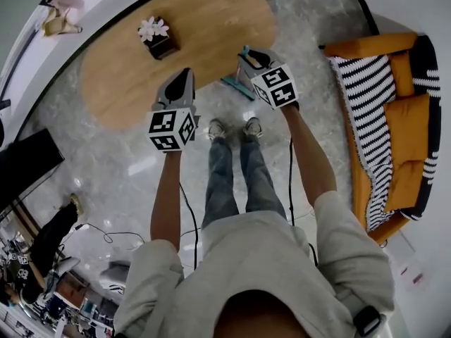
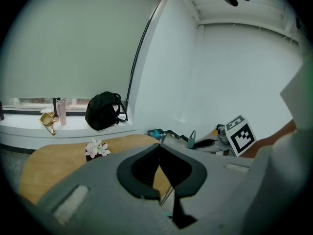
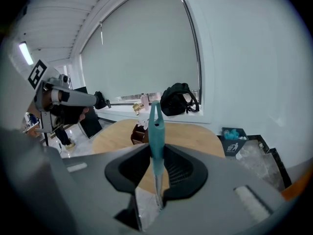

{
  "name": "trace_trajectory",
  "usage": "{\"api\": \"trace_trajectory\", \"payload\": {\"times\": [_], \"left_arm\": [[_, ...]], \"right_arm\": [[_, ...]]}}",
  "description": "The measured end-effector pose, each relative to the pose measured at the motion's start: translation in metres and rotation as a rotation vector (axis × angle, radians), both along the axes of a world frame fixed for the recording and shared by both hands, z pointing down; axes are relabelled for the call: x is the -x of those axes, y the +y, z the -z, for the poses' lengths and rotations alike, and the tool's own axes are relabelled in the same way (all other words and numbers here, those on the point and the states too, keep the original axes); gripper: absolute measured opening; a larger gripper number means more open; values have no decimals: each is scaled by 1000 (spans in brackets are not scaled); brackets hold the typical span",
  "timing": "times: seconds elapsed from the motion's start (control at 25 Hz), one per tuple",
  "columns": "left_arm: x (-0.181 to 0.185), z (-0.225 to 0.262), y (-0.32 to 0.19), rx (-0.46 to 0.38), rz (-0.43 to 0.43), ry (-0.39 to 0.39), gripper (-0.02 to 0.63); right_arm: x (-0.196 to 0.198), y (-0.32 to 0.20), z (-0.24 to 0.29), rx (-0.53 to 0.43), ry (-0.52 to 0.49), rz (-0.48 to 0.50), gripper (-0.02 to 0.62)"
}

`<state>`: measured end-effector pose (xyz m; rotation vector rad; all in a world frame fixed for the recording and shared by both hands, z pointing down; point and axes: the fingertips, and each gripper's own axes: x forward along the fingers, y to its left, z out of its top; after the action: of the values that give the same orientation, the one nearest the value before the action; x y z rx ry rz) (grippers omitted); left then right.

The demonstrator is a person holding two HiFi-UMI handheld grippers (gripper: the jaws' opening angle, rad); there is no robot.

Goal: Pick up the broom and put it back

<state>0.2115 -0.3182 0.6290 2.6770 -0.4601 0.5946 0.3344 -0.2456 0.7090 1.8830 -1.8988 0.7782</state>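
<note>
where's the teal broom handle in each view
Head view: teal broom handle pokes from the right tool, upper middle.
Left gripper view: right of centre, low.
Right gripper view: dead centre, clamped in that tool.
Shared landmark: white flowers in a dark box on the oval wooden table.

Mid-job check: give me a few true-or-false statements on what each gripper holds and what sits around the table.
1. The right gripper is shut on the teal handle of the broom. True.
2. The left gripper also clamps the broom. False: its jaw tips meet with no handle between them.
3. The flowers stand on the floor. False: they stand on the wooden table.
4. A black backpack sits on the windowsill. True.
</note>
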Motion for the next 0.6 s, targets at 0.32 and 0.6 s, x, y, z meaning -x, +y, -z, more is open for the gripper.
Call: {"api": "trace_trajectory", "payload": {"times": [0.32,0.6], "left_arm": [[1,-5,-1,5,13,-2,2],[5,-7,-5,5,23,-6,2]], "right_arm": [[8,-15,-13,10,0,48,91],[2,-23,-19,6,-8,58,92]]}}
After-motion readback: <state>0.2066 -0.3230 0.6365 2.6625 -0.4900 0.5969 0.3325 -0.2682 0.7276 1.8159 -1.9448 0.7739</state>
